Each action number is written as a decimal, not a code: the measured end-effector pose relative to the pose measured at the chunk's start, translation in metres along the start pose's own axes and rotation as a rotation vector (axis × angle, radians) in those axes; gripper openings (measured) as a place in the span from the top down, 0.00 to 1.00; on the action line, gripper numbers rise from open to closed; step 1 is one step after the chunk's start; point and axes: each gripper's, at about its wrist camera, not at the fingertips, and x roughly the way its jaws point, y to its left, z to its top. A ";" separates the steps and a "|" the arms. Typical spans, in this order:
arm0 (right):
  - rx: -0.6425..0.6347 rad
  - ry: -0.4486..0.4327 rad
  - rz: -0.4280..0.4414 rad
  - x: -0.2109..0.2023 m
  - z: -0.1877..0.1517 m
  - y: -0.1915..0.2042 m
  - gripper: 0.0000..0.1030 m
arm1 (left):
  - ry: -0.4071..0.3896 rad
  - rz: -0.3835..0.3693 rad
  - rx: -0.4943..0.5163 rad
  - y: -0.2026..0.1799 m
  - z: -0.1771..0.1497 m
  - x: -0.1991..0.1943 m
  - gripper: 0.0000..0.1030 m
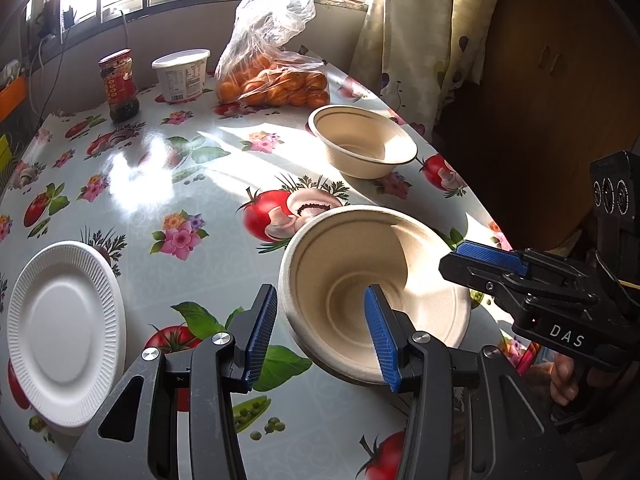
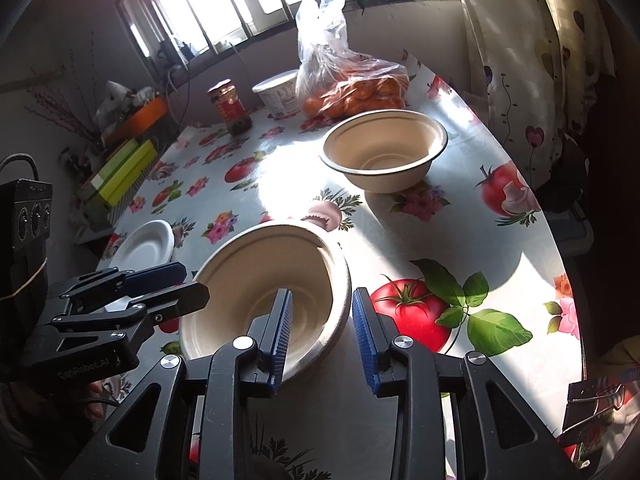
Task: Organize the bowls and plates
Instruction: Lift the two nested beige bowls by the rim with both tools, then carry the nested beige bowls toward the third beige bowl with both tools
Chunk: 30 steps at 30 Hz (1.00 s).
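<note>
We work over a round table (image 1: pixel 160 208) covered in a glossy oilcloth printed with tomatoes, mushrooms and flowers. At its far side sit a clear plastic bag of oranges (image 1: pixel 276 80), a white lidded tub (image 1: pixel 182 74) and a red-labelled jar (image 1: pixel 119 84).

A second beige paper bowl with a dark rim (image 1: pixel 362 146) stands upright toward the far right edge. A white ribbed paper plate (image 1: pixel 66 332) lies flat at the near left.

The beige moulded-paper bowl (image 1: pixel 372 292) we are handling is tilted, its mouth turned toward the left camera, near the table's front edge. The left gripper (image 1: pixel 324 332) straddles its near wall, one blue pad (image 1: pixel 380 332) inside and the other (image 1: pixel 260 328) outside, with a gap showing, so we judge it released, not clamped. The right gripper (image 2: pixel 322 334) brackets the opposite wall the same way, its jaws also spread.

We seem to be mid-pickup (neither grip looks closed yet). Next, we likely need one gripper to pinch the rim firmly, then carry the bowl over and nest it into the dark-rimmed one.
</note>
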 end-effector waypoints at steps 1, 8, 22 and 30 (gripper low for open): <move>0.001 0.000 -0.001 0.000 0.000 -0.001 0.69 | 0.000 0.003 -0.001 0.000 0.000 0.001 0.55; 0.003 0.001 -0.003 0.000 0.001 -0.002 0.69 | 0.004 0.015 0.004 0.002 0.005 0.004 0.55; 0.000 -0.046 -0.051 -0.011 0.027 -0.019 0.69 | -0.038 0.054 0.062 -0.003 0.038 0.008 0.55; -0.002 -0.065 -0.093 -0.009 0.048 -0.031 0.69 | -0.059 0.095 0.059 0.008 0.065 0.016 0.55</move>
